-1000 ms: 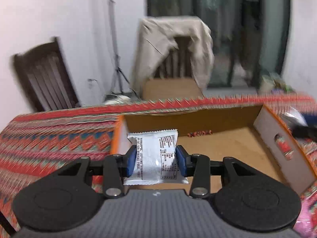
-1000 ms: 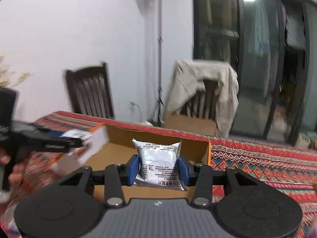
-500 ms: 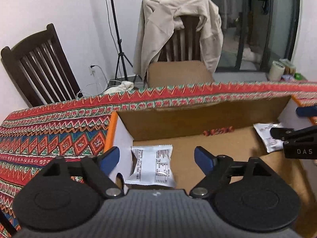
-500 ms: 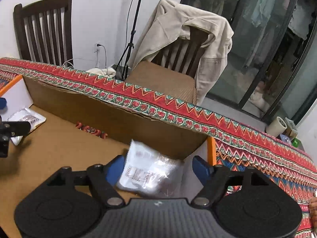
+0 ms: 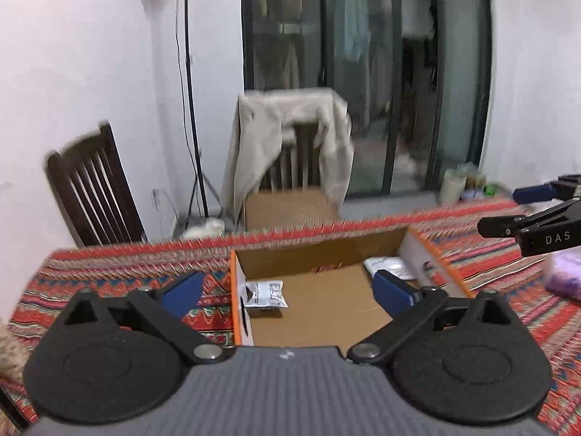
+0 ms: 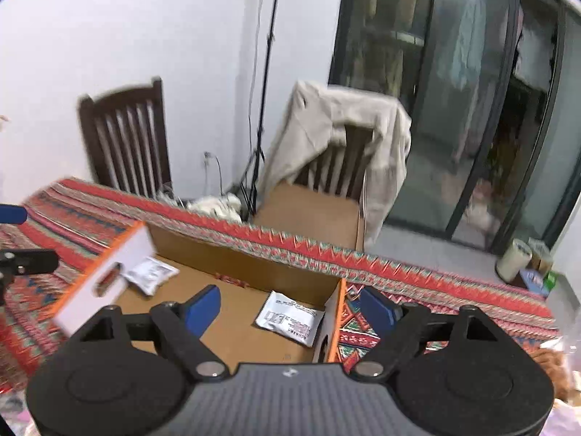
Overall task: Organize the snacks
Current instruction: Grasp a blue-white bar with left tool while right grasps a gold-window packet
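Observation:
An open cardboard box (image 5: 326,312) with orange-edged white walls sits on the patterned tablecloth. One white snack packet (image 5: 265,293) lies on its floor against the left wall; a second packet (image 5: 385,265) lies in the far right corner. My left gripper (image 5: 287,290) hovers above and in front of the box, its jaws opening with nothing between them. In the right wrist view the box (image 6: 236,258) holds the same two packets, one at the right wall (image 6: 290,318) and one at the left (image 6: 150,274). My right gripper (image 6: 290,309) hangs above, jaws opening, also with nothing between them.
The red patterned tablecloth (image 5: 109,276) covers the table around the box. A purple bag (image 5: 566,276) lies at the right. Behind the table stand a dark wooden chair (image 5: 94,196), a chair draped with a beige jacket (image 5: 290,145), a light stand and glass doors.
Both grippers let go of their white packets, which now lie on the box floor. Both sets of jaws spread wide, and both grippers rose and drew back from the box.

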A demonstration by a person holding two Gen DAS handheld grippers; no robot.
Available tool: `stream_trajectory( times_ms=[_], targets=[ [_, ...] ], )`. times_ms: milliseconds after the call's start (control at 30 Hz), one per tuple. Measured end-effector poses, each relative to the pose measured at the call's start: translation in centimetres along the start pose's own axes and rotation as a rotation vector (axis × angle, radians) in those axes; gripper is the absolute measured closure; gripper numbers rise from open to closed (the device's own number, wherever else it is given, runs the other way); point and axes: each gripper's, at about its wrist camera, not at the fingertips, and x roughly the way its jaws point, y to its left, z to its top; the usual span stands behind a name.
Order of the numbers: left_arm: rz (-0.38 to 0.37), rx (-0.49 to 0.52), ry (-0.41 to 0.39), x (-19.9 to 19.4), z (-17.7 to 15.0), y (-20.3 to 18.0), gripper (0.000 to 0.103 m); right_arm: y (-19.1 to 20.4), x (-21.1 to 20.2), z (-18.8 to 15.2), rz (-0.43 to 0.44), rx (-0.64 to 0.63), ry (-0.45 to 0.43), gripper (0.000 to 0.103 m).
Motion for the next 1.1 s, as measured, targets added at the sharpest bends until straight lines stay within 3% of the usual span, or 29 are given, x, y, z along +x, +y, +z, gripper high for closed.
stream_trajectory(
  times_ms=[100,167,300,500,600,767,900,1100],
  targets=[
    [-0.037,0.014,-0.089,-6.0,-3.0,-0.4,0.0,0.3,-6.4,-2.4,0.028,0.023,-0.08,0.009],
    [-0.033,0.018,-0.103,-9.1,-5.8,-0.7,0.0,0.6,-10.2,-4.8,0.05,0.043,-0.129,0.002],
    [-0.012,-0.018,-0.132,-14.5,-12.3,-1.8,0.0,2.3,-16.5,-11.3,0.073,0.058,-0.189,0.001],
    [0.013,-0.111,-0.125,-18.6,-21.7,-3.6,0.0,6.1,-22.5,-22.6,0.121,0.032,-0.198,0.0],
    [0.002,-0.154,-0.089,-19.9,-25.9,-4.3,0.0,8.2,-23.9,-28.1,0.095,0.041,-0.187,0.0],
    [0.004,-0.079,-0.006,-19.4,-29.9,-5.9,0.0,10.8,-24.3,-35.6,0.093,0.108,-0.192,0.0],
    [-0.001,-0.09,0.022,-18.7,-31.1,-5.8,0.0,12.1,-22.7,-37.6,0.07,0.115,-0.161,0.0],
    [0.014,-0.102,0.013,-17.9,-31.4,-4.8,0.0,12.4,-21.7,-37.5,0.058,0.102,-0.154,0.003]
  ],
)
